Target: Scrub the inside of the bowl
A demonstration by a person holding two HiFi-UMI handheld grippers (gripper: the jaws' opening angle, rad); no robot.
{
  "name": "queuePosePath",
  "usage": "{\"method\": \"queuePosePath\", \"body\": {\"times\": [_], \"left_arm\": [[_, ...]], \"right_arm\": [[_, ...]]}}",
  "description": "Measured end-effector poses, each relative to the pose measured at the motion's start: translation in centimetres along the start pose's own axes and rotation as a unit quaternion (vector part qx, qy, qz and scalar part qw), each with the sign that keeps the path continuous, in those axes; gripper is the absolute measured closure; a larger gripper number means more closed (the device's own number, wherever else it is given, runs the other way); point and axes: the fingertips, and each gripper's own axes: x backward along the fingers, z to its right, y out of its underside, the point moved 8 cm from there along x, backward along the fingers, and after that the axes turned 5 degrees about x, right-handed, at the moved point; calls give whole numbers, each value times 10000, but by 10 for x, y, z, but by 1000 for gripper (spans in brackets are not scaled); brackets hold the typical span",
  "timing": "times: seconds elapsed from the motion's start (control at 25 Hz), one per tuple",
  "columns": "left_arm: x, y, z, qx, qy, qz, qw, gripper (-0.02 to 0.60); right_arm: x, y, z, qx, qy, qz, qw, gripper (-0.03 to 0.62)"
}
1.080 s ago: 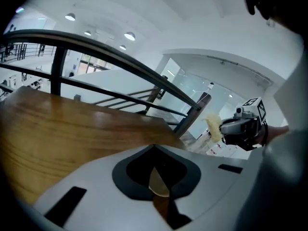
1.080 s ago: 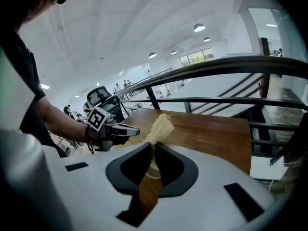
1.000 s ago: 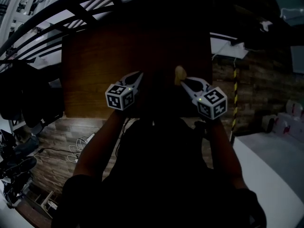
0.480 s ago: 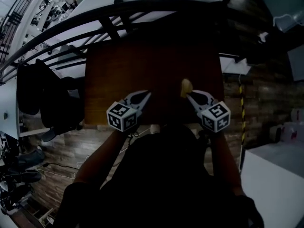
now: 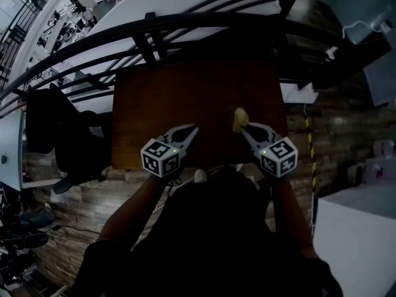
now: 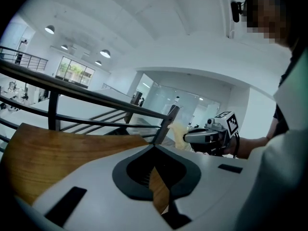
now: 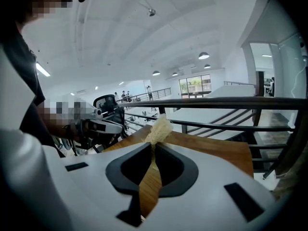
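Both lifted above one wooden table (image 5: pixel 185 91), left gripper (image 5: pixel 192 130) jaws pressed together, right gripper (image 5: pixel 244 129) jaws pinching one scrubber (image 5: pixel 239 117)

Both tongs are up over the near edge of the desk (image 5: pixel 185 91), held out in front of the person's dark torso (image 5: pixel 210 240). The left tongs (image 5: pixel 192 129) have their tips together with nothing between them. The right tongs (image 5: pixel 244 127) are pinching a pale yellow scrubber (image 5: pixel 240 117), which pokes out over the brown wood. The two tongs sit level with each other and well apart. A black railing (image 5: pixel 185 26) curves behind the desk, and a dark chair (image 5: pixel 55 135) stands to its left. There's plank floor (image 5: pixel 80 197) below and a white surface (image 5: pixel 352 228) at lower right.
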Motion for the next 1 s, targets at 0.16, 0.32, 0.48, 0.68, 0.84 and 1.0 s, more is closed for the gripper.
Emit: {"method": "queuePosePath", "body": {"times": [0.16,0.32,0.48,0.68,0.84,1.0], "left_arm": [[5,0,22,-102,46,144,9998,584],[-1,6,51,-130,-52,203,9997,584],[-8,16,95,-152,-99,390,9991,584],[-17,54,163,-99,-256,419,9987,584],[-26,98,220,-98,-379,376,9985,584],[-24,134,267,-65,-460,358,9983,584]], "right_arm": [[17,2,-8,54,13,129,9999,557],[50,11,-3,132,45,276,9995,557],[93,26,0,281,84,361,9989,557],[152,63,1,346,-225,341,9986,557],[200,103,2,338,-426,324,9980,557],[244,136,-7,448,-652,193,9967,557]]}}
